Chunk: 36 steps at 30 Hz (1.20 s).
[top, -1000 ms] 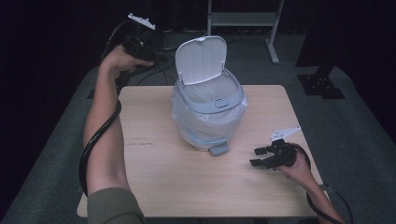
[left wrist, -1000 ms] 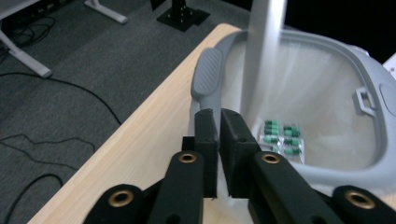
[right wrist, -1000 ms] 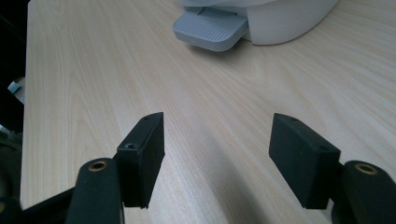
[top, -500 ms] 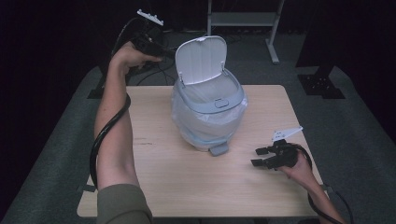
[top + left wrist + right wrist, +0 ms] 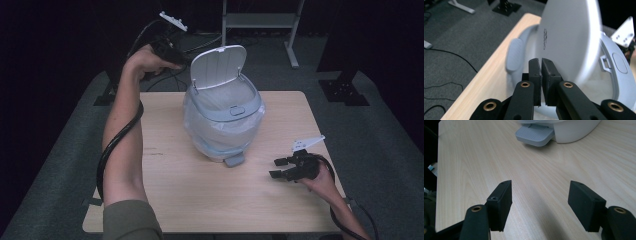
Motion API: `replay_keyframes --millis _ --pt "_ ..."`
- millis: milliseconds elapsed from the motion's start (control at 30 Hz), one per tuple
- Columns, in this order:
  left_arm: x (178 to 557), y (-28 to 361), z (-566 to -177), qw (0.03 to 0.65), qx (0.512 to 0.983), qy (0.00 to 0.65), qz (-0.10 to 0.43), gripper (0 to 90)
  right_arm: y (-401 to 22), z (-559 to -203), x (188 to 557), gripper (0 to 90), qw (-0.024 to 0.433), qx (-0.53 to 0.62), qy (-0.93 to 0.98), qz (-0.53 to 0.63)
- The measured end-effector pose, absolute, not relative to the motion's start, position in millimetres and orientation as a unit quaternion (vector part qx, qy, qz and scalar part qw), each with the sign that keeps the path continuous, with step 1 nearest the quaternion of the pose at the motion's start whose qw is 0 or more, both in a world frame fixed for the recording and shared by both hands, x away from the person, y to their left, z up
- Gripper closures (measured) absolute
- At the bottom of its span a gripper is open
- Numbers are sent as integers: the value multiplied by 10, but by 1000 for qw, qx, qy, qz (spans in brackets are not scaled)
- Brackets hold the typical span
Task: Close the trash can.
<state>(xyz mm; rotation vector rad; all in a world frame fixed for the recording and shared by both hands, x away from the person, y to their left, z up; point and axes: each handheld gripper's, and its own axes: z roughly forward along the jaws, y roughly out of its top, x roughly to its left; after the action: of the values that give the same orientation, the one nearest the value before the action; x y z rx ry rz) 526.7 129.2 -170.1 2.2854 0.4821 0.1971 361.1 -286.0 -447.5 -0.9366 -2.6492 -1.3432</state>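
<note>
A small pedal bin (image 5: pixel 222 125) with a clear liner stands near the middle of the wooden table (image 5: pixel 165 200), its lid (image 5: pixel 218 66) raised almost upright at the bin's 12 o'clock edge and its grey pedal (image 5: pixel 234 160) sticking out at 6 o'clock. The left gripper (image 5: pixel 172 52) is held high at about 10 o'clock from the bin, just behind the raised lid; in the left gripper view its jaws are pressed together with nothing between them, the tips (image 5: pixel 541 65) right up against the lid's (image 5: pixel 569 37) outer face — whether they touch it cannot be told through the blur. The right gripper (image 5: pixel 281 167) rests low over the table at about 4 o'clock from the bin, jaws spread wide and empty, and in the right gripper view the pedal (image 5: pixel 535 135) lies ahead of it at 12 o'clock, well apart. Judging by this, the bin stands open and the lid looks about to be pushed forward and down — closing seems the part left, with the latch (image 5: pixel 237 110) at the front rim yet to catch.
</note>
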Motion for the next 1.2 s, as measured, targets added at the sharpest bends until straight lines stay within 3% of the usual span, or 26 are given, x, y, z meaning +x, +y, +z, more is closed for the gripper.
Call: replay_keyframes --millis 1200 --pt "4817 821 -1881 365 923 109 54 811 -2752 -4482 3634 352 15 -287 -858 -425"
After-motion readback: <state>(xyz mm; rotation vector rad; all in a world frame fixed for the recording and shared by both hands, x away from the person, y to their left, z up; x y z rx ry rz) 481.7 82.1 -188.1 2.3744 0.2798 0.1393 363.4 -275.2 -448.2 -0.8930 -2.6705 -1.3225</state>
